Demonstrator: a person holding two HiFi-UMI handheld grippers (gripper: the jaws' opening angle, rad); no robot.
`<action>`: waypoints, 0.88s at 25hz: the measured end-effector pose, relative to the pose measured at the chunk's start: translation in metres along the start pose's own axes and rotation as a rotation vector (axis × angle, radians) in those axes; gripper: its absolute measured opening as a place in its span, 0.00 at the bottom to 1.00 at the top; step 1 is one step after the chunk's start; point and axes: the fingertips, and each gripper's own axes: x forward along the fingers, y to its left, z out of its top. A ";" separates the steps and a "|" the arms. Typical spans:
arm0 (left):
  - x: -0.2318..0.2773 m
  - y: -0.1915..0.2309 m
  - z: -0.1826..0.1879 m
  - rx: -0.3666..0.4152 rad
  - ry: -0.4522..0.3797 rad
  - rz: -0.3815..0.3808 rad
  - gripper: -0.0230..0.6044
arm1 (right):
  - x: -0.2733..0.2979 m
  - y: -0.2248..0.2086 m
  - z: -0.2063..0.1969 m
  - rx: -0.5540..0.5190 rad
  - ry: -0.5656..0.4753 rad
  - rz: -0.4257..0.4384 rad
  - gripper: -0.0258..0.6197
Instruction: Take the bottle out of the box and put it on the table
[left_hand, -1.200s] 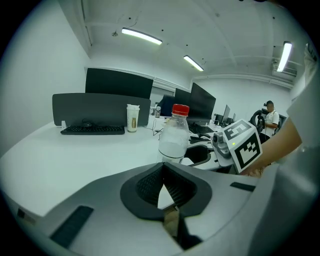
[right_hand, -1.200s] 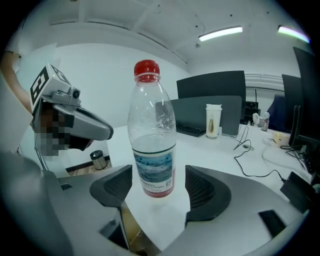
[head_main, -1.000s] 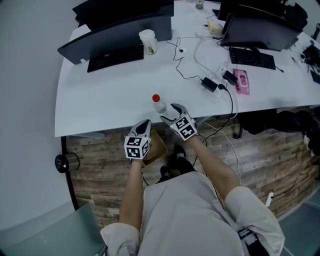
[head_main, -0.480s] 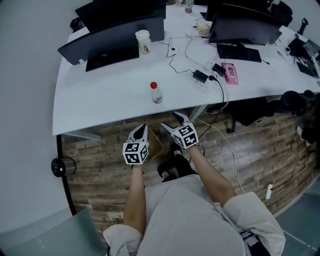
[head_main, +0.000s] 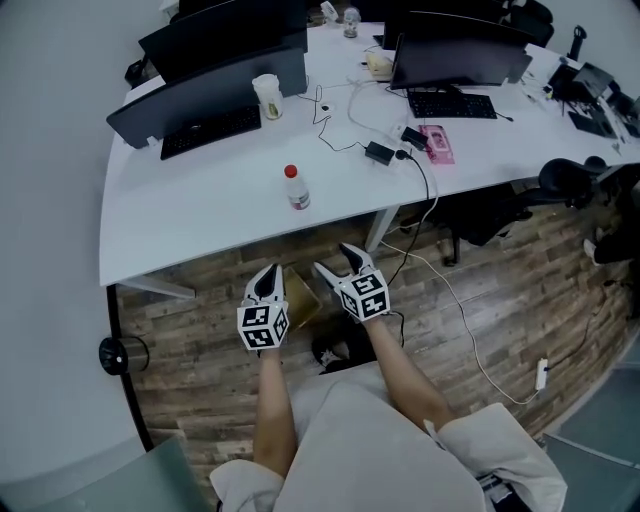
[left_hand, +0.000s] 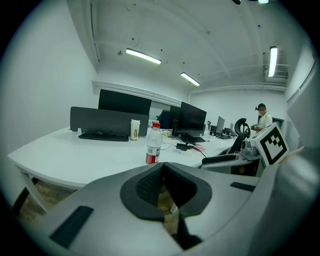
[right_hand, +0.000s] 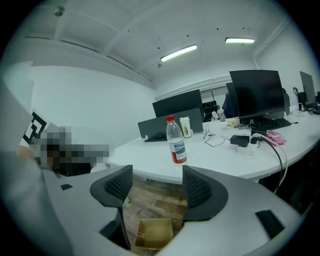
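A clear plastic bottle with a red cap and red label stands upright on the white table, near its front edge. It also shows in the left gripper view as the bottle and in the right gripper view as the bottle. Both grippers hang over the wood floor, well short of the table. My left gripper is shut, with its pads pressed together on nothing. My right gripper is open and empty. An open cardboard box lies on the floor between them; the box looks empty.
Two monitors with keyboards, a paper cup, cables and a power adapter and a pink object are further back on the table. An office chair stands at the right. A cable trails over the floor.
Both grippers have drawn back from the table edge towards the person. The right gripper, close beside the bottle a second ago, is now well clear of it. The bottle stays upright.
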 end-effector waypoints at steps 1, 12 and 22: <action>-0.003 -0.001 -0.001 -0.001 -0.004 0.003 0.06 | -0.003 0.004 -0.002 0.006 -0.003 0.001 0.53; -0.025 -0.011 -0.019 0.052 0.002 -0.011 0.06 | -0.012 0.048 -0.025 -0.044 -0.007 0.078 0.53; -0.034 0.001 -0.011 0.036 -0.042 0.007 0.06 | -0.005 0.073 -0.027 -0.066 0.003 0.133 0.53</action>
